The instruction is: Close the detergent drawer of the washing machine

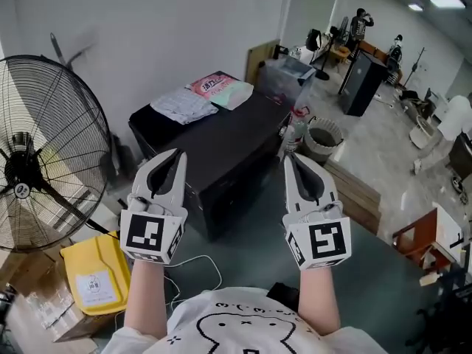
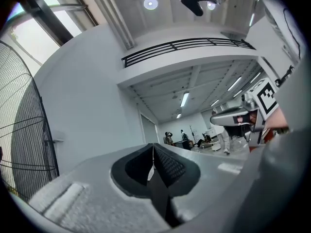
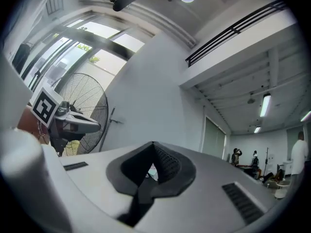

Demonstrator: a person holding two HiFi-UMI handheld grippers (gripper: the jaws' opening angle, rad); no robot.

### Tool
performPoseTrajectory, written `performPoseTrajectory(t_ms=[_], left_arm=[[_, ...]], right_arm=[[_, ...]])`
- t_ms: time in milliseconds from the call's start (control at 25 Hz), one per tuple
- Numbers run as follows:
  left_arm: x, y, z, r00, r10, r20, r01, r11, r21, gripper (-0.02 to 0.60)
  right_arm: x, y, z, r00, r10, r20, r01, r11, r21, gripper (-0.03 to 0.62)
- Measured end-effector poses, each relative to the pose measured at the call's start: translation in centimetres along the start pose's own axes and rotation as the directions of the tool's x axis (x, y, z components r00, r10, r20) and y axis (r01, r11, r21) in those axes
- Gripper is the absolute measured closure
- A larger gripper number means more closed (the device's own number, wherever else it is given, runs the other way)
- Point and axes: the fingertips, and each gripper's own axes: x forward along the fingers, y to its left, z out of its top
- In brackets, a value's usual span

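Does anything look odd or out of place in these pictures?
Yes: no washing machine or detergent drawer shows in any view. The left gripper and the right gripper are both shut and empty, pointing toward a black cabinet with folded cloth on top.

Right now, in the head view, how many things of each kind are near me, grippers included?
Grippers: 2, left gripper and right gripper
Floor fan: 1
Black cabinet: 1
Yellow container: 1
Folded cloth: 1
Pink packet: 1
Total: 7
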Motion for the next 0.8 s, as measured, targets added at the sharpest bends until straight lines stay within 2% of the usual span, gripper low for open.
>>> performPoseTrajectory(t_ms=[240,440,800], left_arm=[[0.2,-0.3,0.6,1.0,-0.002,0.016,0.002,1.0,-0.014,0.565],[0.3,-0.7,1.0,1.0,-0.009,0.013,0.009,1.0,-0.006,0.565],[0.1,-0.8,1.2,1.0,-0.011,-0.001,0.011,1.0,0.01,0.565]], right_arm=[[-0.8,-0.8,0.5,1.0,-0.025,0.01,0.025,1.0,-0.014,0.595],[-1.2,-1.4,0.5,1.0,-0.027,0.013,0.027,1.0,0.015,0.595],[-1.2,-1.4,0.7,1.0,-0.026,0.006,0.026,1.0,0.009,0.596]])
